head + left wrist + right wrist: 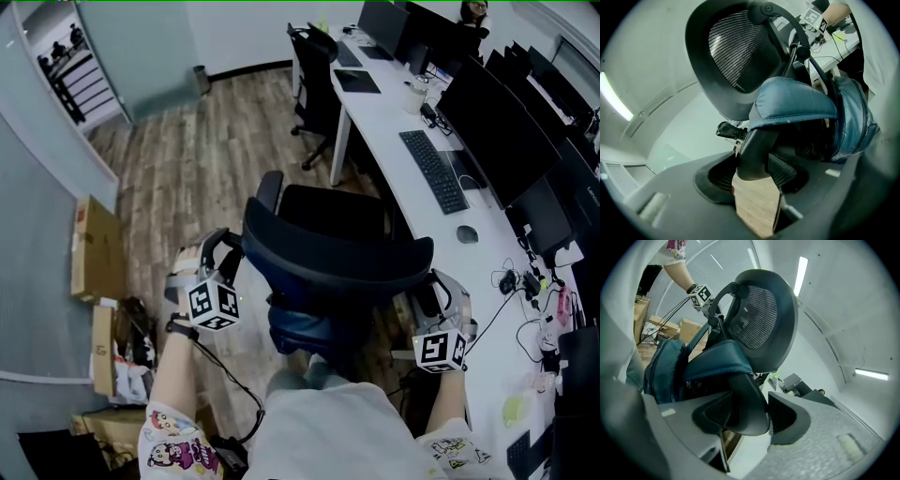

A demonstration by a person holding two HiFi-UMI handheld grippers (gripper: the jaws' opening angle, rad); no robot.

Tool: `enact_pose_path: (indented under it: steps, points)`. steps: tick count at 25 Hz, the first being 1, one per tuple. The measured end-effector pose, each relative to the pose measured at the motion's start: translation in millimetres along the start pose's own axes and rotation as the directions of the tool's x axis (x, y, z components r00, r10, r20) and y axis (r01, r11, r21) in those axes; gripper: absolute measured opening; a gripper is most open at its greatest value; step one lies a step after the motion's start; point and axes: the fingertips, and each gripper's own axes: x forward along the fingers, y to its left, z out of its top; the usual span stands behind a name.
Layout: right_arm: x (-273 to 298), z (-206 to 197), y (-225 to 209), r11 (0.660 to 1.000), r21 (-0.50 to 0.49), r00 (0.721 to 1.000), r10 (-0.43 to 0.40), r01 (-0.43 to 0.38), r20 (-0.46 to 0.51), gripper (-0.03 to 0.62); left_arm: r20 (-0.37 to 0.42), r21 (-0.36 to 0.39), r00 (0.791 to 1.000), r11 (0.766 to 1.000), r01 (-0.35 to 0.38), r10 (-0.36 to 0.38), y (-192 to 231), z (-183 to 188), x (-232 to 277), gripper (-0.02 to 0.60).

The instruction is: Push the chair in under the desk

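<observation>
Beside the long white desk [377, 114], the chair [328, 251] stands on wood-plank floor [216, 150].

Dead centre, chair [328, 234], back edge held between left gripper [228, 258] and right gripper [433, 289], one at each side. Just right, desk [384, 103], possibly overlapping the seat. On it, keyboard [433, 171] beyond mouse [467, 233].
</observation>
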Motion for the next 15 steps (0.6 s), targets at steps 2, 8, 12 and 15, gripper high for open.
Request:
enact_pose_path:
  steps: [2, 8, 12, 15]
  points:
    - [7.3, -0.3, -3.7, 1.000, 0.001, 1.000, -0.004, 0.004, -0.003, 0.230, 0.006, 0.001, 1.000, 1.000, 0.001, -0.001, 4.2, 0.6, 8.2, 0.229]
    - [23.3, 6.2, -6.0, 1.000, 0.012, 0.999, -0.028, 0.028, -0.024, 0.230, 0.047, 0.014, 0.999, 1.000, 0.013, -0.014, 19.4, -4.2, 31.8, 0.229]
    - [31.8, 17.2, -1.4, 0.998, 0.029, 0.997, -0.059, 0.061, -0.058, 0.230, 0.084, 0.037, 0.996, 0.999, 0.032, -0.035, 34.4, -12.3, 50.6, 0.229]
    - [35.9, 27.0, 5.8, 0.995, 0.046, 0.992, -0.084, 0.088, -0.094, 0.230, 0.119, 0.059, 0.991, 0.997, 0.056, -0.062, 45.1, -18.9, 65.4, 0.229]
